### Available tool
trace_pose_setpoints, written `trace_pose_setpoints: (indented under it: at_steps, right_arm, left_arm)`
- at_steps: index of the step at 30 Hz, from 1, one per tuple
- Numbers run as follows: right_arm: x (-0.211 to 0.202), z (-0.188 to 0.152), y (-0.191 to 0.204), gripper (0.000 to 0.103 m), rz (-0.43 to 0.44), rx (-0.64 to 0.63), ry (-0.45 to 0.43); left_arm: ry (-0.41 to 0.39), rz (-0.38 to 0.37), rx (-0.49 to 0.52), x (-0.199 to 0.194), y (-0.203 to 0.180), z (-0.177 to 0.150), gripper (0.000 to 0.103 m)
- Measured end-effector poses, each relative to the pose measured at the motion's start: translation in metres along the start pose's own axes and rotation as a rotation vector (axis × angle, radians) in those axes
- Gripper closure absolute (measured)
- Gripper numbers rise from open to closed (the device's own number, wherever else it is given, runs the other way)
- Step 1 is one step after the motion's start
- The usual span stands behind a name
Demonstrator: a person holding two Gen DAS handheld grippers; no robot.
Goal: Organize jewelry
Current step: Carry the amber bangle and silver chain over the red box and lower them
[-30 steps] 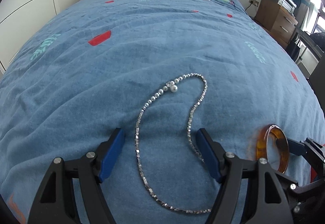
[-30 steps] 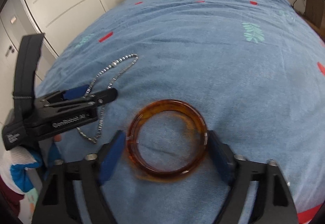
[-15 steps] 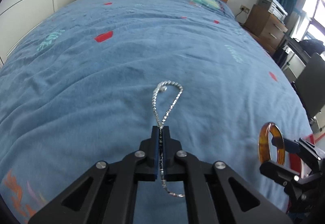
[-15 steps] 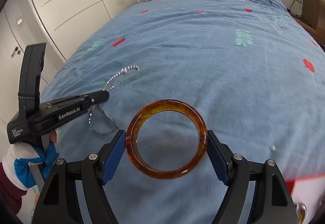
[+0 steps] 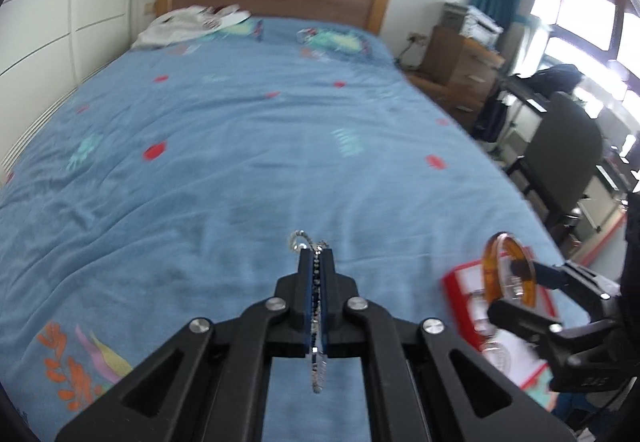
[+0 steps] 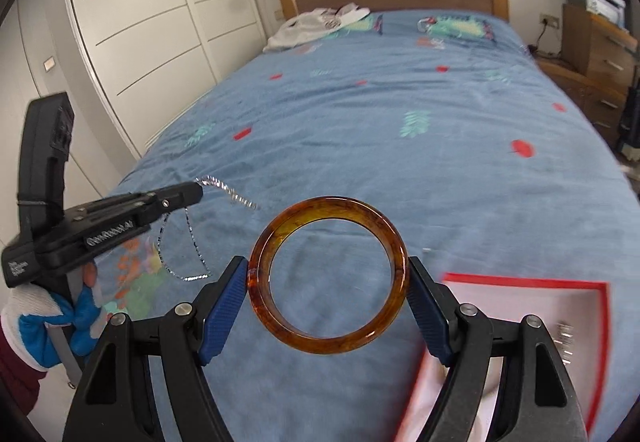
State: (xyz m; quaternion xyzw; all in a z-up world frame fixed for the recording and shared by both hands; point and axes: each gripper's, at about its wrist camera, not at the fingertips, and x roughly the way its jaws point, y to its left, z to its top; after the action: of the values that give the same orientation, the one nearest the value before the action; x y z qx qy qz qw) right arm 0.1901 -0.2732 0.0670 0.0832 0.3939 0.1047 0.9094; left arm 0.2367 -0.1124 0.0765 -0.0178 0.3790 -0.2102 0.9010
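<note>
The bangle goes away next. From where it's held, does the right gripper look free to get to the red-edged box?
Probably yes: the right gripper, shut on the bangle, hangs beside the open box, with nothing between them.

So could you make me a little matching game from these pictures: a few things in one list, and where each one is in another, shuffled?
Things:
1. silver necklace
2. amber bangle
3. white clothing
4. red-edged box

Places:
A. near the headboard
B. pinched in the left gripper
C. on the bed's near right corner
D. between the right gripper's pads

Pairs: 1-B, 2-D, 3-A, 4-C
</note>
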Motion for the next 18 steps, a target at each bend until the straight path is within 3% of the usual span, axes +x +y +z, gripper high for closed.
trace_pose_setpoints:
  at_steps: [9,18]
  right_arm:
    - [-0.077,-0.023,-0.063,0.026,-0.101,0.045,-0.045]
    - [-0.104,-0.051,-0.131,0.026,-0.151,0.070,-0.010]
  left_arm:
    - [-0.042,-0.139,0.065,-0.027,-0.102,0.012,0.101]
    - [0.041,-0.199,0.125,0.010,-0.191,-0.012,0.101]
